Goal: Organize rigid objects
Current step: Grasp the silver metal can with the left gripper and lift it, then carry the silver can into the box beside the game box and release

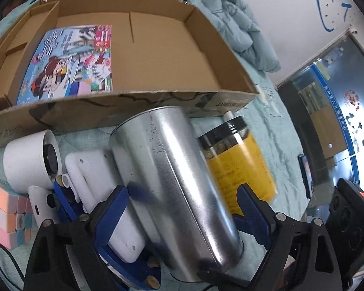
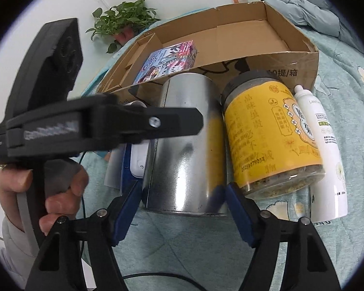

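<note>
Your left gripper (image 1: 184, 208) stands wide, its blue fingers (image 1: 114, 206) on either side of the metal can (image 1: 172, 177), which lies on its side on the blue-green quilt (image 1: 279, 131); the left finger sits at the can's left flank and the right finger at its right flank, near the can's closer end, and you cannot tell whether the pads actually press on the metal. Your right gripper (image 2: 179, 208) straddles the same can (image 2: 189, 145) from the other view: its blue fingers (image 2: 126, 208) flank the can's near rim, one at each lower corner, close to the metal or just touching it, and a firm grip cannot be made out. Just outside your left gripper's left finger lies a white plastic device (image 1: 94, 184), and farther out on that side a white cylinder with a dark opening (image 1: 31, 160) and a pastel cube puzzle (image 1: 4, 213). Just outside the right fingers of both grippers, touching or nearly touching the can, lies a yellow-labelled jar (image 2: 274, 133) with a dark lid, and beyond the jar a white spray bottle (image 2: 325, 150). Ahead of the fingers, past the can's far end, an open cardboard box (image 1: 157, 55) stands on the quilt, with a colourful picture box (image 1: 70, 60) lying flat inside it toward its left end. Your left hand (image 2: 38, 184) shows in the right wrist view, wrapped round the left gripper's handle. A pale blue jacket (image 1: 235, 24) lies bunched beyond the box's right end.
</note>
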### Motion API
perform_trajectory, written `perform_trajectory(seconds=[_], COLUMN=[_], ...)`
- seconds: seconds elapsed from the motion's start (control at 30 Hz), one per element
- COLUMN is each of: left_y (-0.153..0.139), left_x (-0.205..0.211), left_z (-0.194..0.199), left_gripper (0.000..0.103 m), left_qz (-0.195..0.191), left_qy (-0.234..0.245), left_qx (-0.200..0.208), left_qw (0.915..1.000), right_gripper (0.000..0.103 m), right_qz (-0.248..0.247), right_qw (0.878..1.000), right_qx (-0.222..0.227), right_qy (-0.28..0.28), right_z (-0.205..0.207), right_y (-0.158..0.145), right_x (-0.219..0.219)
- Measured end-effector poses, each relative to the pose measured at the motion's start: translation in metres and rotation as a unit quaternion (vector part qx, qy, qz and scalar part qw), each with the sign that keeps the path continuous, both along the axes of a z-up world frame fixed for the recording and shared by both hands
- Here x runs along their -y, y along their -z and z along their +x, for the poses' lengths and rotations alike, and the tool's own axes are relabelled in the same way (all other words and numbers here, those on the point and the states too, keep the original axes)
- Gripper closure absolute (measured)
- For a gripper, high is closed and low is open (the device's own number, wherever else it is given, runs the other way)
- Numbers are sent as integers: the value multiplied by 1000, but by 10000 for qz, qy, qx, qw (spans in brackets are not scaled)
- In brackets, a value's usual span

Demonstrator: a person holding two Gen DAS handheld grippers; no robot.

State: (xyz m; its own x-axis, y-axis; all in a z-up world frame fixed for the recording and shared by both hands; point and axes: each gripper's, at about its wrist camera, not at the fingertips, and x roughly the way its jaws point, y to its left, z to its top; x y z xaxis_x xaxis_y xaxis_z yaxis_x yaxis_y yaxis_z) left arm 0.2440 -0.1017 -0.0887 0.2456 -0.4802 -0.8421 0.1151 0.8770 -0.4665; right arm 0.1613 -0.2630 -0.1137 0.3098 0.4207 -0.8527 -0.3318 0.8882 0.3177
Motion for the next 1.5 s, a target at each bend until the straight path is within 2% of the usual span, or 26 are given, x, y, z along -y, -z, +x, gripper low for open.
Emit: perform_trajectory(seconds=[0.23,0.6,0.77,1.07,1.3,1.5], left_y=[13,10,-11,-79,-112,-131], left_x=[8,7,-3,-18,-27,-31], left_z=[6,1,-19,-36,-20,16], left_gripper=[16,18,18,19,20,20], left_qz=[176,100,25,112,87,56], left_qy=[13,-49,-151,-363,-404,-364], left_qx=[-113,26,251,1081,1397,1519], left_qw=[9998,9999,9996,9934,9893,9877], right_gripper=[21,21,21,21,21,21], right_qz=[-79,-68,-128,-45,-71,-116], right_qw=[9998,9999,9996,9942,9892,9864], right_qx=[-199,-84,222,1036,1421,1589], right_qy=[-22,-77,-120,-292,-354,-409], right_z=[10,10,-4,-17,-2,27], right_y=[12,11,0,-40,-61,-72], right_x=[-12,-12,-14,-26,-36,-42])
